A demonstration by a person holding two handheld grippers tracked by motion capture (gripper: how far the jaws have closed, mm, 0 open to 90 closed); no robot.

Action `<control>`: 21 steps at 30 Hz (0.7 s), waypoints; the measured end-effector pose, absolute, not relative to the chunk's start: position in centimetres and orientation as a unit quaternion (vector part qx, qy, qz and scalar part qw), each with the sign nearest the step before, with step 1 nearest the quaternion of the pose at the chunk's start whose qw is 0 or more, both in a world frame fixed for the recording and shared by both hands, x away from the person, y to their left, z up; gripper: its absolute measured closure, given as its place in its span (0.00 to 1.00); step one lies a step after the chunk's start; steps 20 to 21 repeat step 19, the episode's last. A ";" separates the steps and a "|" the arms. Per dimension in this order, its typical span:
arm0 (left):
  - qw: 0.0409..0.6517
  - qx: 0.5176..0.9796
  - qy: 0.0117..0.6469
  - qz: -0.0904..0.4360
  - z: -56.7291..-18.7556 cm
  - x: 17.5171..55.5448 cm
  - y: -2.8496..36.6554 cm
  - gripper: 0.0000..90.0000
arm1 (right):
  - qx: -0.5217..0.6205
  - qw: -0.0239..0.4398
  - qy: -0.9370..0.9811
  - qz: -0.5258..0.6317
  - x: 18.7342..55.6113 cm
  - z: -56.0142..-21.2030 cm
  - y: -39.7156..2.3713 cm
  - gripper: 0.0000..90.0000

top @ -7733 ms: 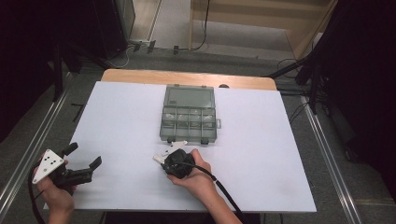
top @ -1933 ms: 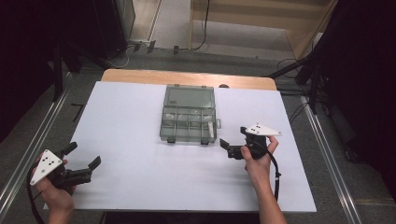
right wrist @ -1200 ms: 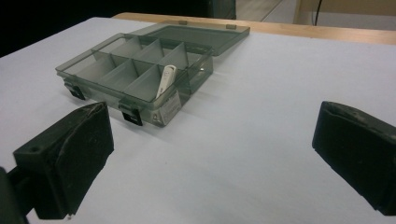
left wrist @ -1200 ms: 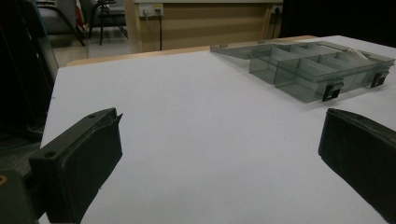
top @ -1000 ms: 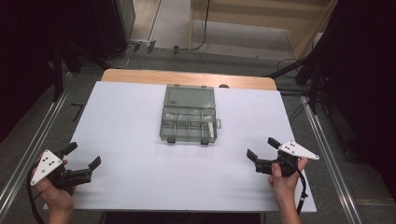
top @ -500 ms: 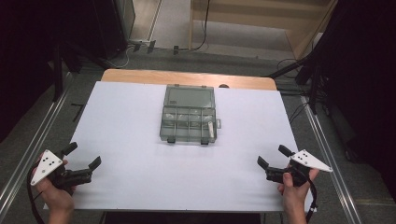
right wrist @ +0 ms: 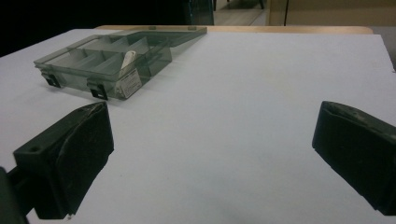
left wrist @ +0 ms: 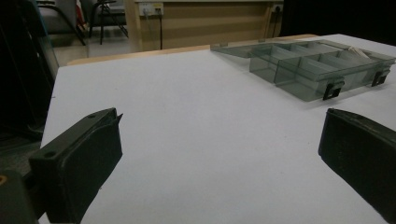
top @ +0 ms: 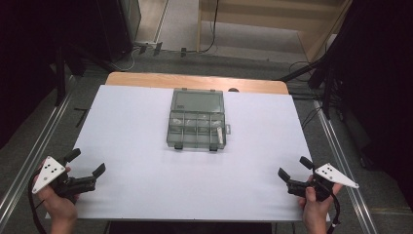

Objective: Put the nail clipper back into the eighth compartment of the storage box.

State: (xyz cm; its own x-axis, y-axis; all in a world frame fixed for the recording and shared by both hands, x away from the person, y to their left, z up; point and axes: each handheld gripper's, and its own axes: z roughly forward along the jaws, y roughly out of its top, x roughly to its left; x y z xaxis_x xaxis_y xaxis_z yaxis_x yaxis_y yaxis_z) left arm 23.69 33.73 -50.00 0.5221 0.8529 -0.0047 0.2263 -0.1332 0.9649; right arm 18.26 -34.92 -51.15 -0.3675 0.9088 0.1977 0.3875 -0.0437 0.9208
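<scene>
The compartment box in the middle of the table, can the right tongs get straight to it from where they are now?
Probably yes. The right tongs sit open near the table's near right corner, and only bare white tabletop lies between them and the compartment box. The box's two front latches face the person's side.
</scene>
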 end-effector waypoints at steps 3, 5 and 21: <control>0.531 0.692 0.390 0.295 -50.0 23.7 33.7 0.00 | 0.503 0.256 0.641 0.520 17.9 -51.2 -35.5 0.00; 0.531 0.692 0.389 0.295 -50.0 23.7 33.7 0.00 | 0.503 0.260 0.636 0.525 17.7 -51.3 -36.0 0.00; 0.531 0.692 0.391 0.294 -50.0 23.7 33.8 0.00 | 0.511 0.266 0.627 0.524 17.1 -51.4 -37.2 0.00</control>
